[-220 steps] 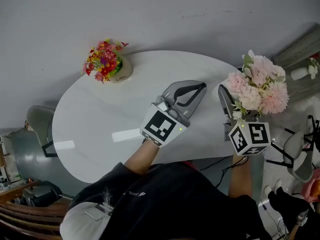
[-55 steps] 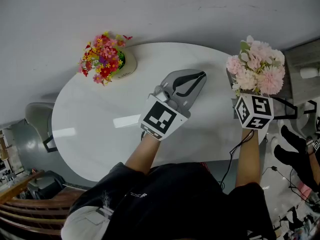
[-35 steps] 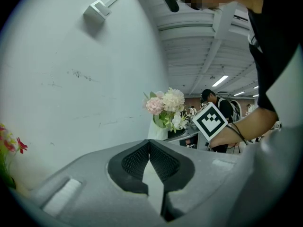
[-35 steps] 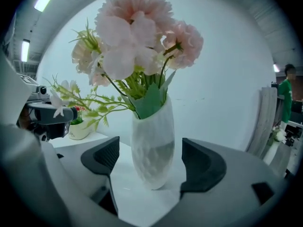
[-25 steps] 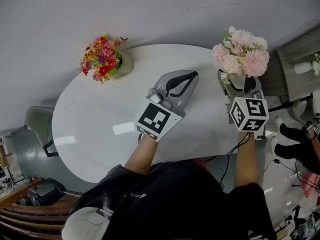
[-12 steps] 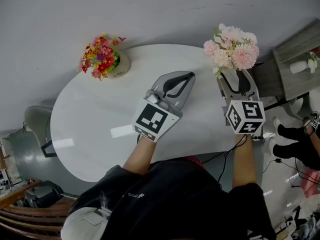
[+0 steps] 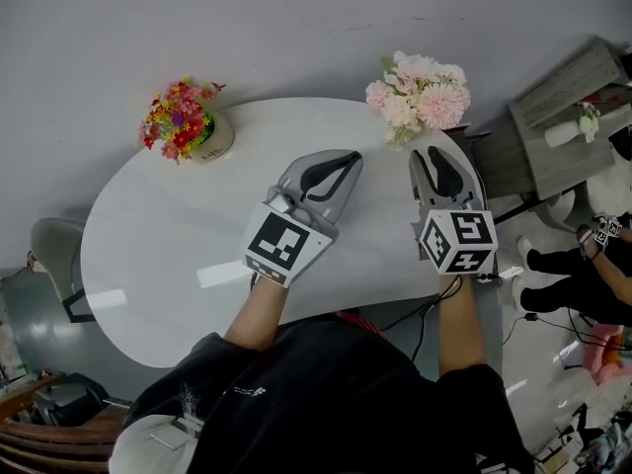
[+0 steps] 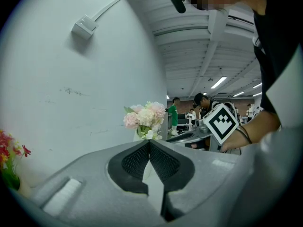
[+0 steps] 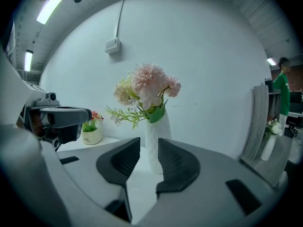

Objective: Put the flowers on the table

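The right tool (image 9: 149, 143), jaws just closing, gaped narrowly and empty near the pink flowers (image 7: 418, 89) on the desk (image 7: 178, 245). The left tool (image 8: 149, 142) was closed, empty. The pot (image 7: 212, 142) bore illegible lettering.

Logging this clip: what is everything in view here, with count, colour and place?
table: one, white, oval, centre.
pink bouquet: one, pink and cream, table's far right edge.
white vase: one, holds that bouquet, stands on the table.
red flowers: one bunch, red and yellow, in a cream pot, table's far left.
chair: one, grey, left of table.
side stand: one, grey, right of table.
bystander: one, dark legs, right edge.
left tool: grey, over table, shut, empty.
right tool: grey, short of the vase, jaws just closing, still apart, nothing between.
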{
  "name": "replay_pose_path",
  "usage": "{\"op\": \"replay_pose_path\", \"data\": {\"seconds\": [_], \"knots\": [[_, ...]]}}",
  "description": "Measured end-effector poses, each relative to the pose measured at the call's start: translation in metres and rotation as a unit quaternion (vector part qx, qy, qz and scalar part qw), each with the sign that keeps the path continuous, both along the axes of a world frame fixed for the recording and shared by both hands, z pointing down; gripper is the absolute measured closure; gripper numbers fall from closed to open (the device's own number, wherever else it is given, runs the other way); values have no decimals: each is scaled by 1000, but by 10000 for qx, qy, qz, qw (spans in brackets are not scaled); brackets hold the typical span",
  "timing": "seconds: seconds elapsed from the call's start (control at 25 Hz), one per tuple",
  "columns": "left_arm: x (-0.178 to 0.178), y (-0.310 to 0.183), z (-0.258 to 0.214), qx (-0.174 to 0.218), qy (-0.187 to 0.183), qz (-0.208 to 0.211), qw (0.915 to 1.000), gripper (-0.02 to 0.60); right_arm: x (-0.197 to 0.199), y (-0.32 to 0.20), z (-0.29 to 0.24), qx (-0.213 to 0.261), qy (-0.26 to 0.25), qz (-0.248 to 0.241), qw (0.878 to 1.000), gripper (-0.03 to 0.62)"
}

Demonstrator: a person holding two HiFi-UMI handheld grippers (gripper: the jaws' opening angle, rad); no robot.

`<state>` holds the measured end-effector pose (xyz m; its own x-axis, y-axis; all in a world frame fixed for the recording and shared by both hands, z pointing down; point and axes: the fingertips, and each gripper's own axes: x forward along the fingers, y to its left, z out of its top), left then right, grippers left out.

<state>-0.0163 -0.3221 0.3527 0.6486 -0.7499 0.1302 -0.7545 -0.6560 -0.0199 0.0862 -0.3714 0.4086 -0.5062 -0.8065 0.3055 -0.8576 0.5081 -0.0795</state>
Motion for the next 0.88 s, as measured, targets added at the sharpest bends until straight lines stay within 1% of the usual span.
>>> {"op": "replay_pose_path", "data": {"seconds": [0.12,0.2,0.24,0.52,0.88], "knots": [[4,4,-4,43,12,23,10000,577,4,6,-2,-59,-70,39,10000,500],[5,8,-6,55,-2,31,10000,577,6,11,-3,-123,-139,95,9998,556],[6,9,-8,70,-9,35,10000,577,7,13,-4,-141,-181,108,9997,570],[15,21,-20,195,-39,88,9998,577,10,29,-17,-124,-384,65,9992,582],[28,39,-28,257,-72,270,9993,577,12,54,-35,-35,-619,18,9981,582]]}}
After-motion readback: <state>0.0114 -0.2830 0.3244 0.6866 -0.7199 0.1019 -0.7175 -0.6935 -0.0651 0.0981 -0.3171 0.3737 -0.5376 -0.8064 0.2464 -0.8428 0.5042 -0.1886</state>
